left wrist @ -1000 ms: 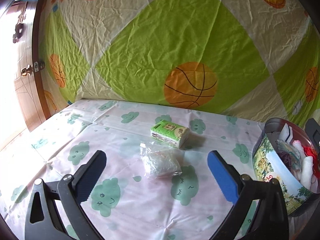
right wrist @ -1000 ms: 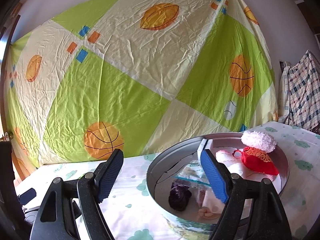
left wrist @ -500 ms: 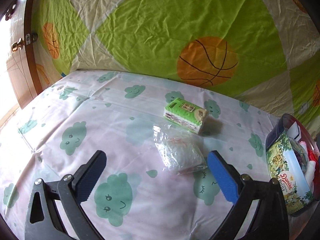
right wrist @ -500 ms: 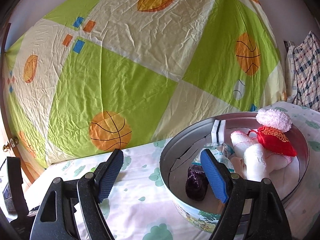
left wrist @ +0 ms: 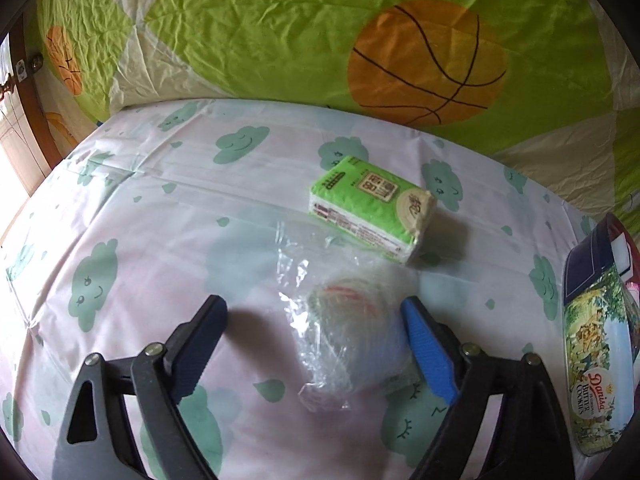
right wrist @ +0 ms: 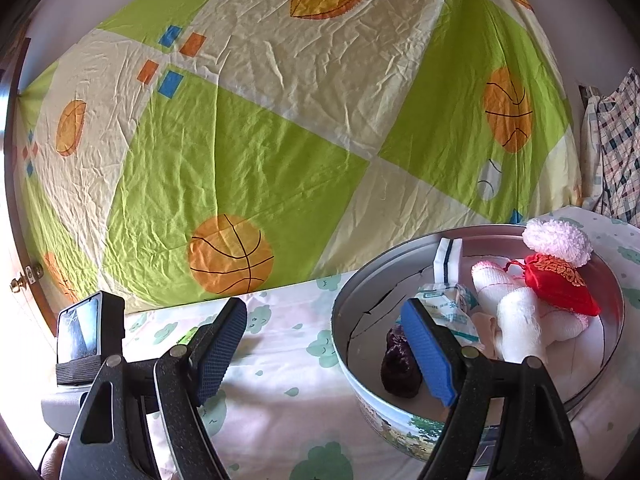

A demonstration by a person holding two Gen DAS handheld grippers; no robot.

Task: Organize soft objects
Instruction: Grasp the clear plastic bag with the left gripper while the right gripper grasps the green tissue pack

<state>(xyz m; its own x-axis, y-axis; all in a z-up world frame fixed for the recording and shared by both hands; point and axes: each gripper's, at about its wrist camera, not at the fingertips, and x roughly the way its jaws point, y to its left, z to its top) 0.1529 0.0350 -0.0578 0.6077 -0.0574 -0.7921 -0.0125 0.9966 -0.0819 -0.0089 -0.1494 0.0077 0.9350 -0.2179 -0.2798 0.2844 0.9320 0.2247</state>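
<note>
Your left hand-held gripper [left wrist: 312, 320] sits wide apart around the clear plastic bag [left wrist: 344, 332].
The crinkly bag lies on the table [left wrist: 132, 240] beside the green tissue pack [left wrist: 372, 208]; your right hand-held gripper [right wrist: 324, 336] hangs apart, empty, at the cookie tin [right wrist: 400, 420].

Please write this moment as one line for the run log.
left gripper: open, around clear plastic bag, not closed | right gripper: open, empty, above round cookie tin | green tissue pack: on cloud-print sheet

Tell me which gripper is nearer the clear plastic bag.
Left. The left gripper is open around the clear plastic bag; the right gripper hangs open over the cookie tin rim, bag out of its view.
</note>
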